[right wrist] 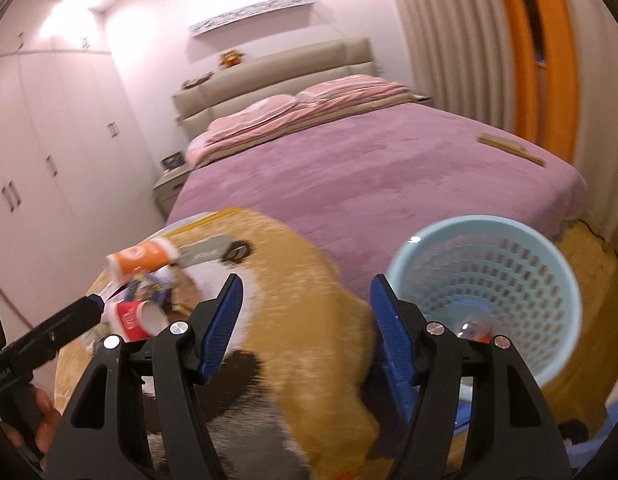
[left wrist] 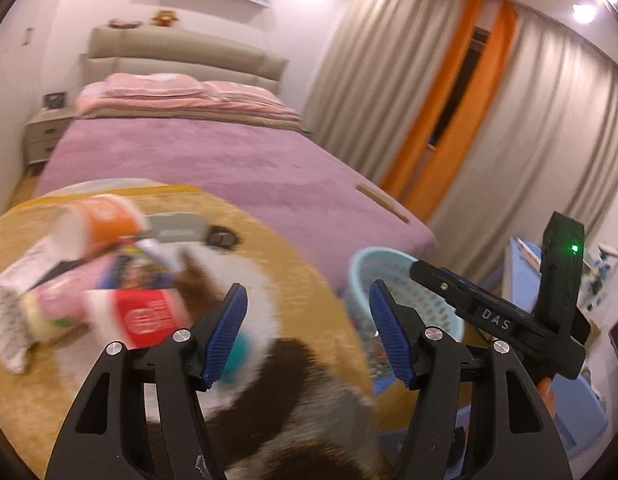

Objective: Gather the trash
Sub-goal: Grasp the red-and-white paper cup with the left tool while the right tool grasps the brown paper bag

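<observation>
A heap of trash lies on a yellow, white and brown plush mat (left wrist: 293, 248) (right wrist: 309, 280). It holds an orange cup (left wrist: 105, 224) (right wrist: 145, 258) on its side, a red cup (left wrist: 145, 316) (right wrist: 135, 318), a colourful wrapper (left wrist: 137, 268) and a pink-green packet (left wrist: 53, 308). To the right stands a light blue perforated basket (left wrist: 393, 276) (right wrist: 549, 320) with a small clear item at its bottom. My left gripper (left wrist: 307, 292) hangs open over the mat, right of the heap, nothing between its blue pads. My right gripper (right wrist: 306, 280) is open and empty, between heap and basket.
A bed with a purple cover (left wrist: 213, 160) (right wrist: 369, 168) fills the room behind the mat, with a wooden strip (left wrist: 383, 202) (right wrist: 513, 148) near its corner. Curtains (left wrist: 529, 120) hang on the right, and a white wardrobe (right wrist: 49, 152) stands on the left. Blue items (left wrist: 525, 264) lie beyond the basket.
</observation>
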`<state>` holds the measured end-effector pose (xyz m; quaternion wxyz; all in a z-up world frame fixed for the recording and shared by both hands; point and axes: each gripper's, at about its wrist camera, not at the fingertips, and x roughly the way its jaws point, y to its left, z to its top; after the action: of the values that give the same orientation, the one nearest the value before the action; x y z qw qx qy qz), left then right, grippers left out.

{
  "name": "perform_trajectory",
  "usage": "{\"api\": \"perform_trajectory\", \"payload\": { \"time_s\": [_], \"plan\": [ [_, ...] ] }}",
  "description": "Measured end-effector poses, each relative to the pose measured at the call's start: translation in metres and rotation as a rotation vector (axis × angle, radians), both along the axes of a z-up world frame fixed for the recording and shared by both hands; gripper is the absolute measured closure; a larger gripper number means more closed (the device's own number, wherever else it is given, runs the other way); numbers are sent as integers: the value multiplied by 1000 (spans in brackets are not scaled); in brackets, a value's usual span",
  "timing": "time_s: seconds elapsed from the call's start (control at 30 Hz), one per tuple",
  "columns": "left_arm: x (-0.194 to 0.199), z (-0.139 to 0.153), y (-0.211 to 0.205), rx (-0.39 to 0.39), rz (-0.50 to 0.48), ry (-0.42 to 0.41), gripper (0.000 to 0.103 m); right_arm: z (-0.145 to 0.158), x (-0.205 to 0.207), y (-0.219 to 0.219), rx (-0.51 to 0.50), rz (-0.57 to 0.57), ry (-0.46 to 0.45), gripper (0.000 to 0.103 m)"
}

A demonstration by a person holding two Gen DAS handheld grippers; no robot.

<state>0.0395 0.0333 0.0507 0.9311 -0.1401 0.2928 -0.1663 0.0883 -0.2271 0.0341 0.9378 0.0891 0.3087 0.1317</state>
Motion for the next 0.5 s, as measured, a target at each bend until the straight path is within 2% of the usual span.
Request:
{"api": "perform_trajectory", "payload": {
  "time_s": [0.23, 0.33, 0.4, 0.5],
  "plan": [
    [-8, -16, 72, -4, 174, 59, 41, -6, 8, 67, -41, 125, 9, 41],
    [-7, -25, 91, -15, 201, 92, 40, -11, 13, 91, -51, 165, 18, 41],
    [-4, -33, 99, -19, 201, 120, 34, -15, 18, 104, -58, 192, 28, 42],
    [2, -43, 101, -27, 178, 152, 33, -22, 28, 121, -75, 225, 54, 49]
  ]
}}
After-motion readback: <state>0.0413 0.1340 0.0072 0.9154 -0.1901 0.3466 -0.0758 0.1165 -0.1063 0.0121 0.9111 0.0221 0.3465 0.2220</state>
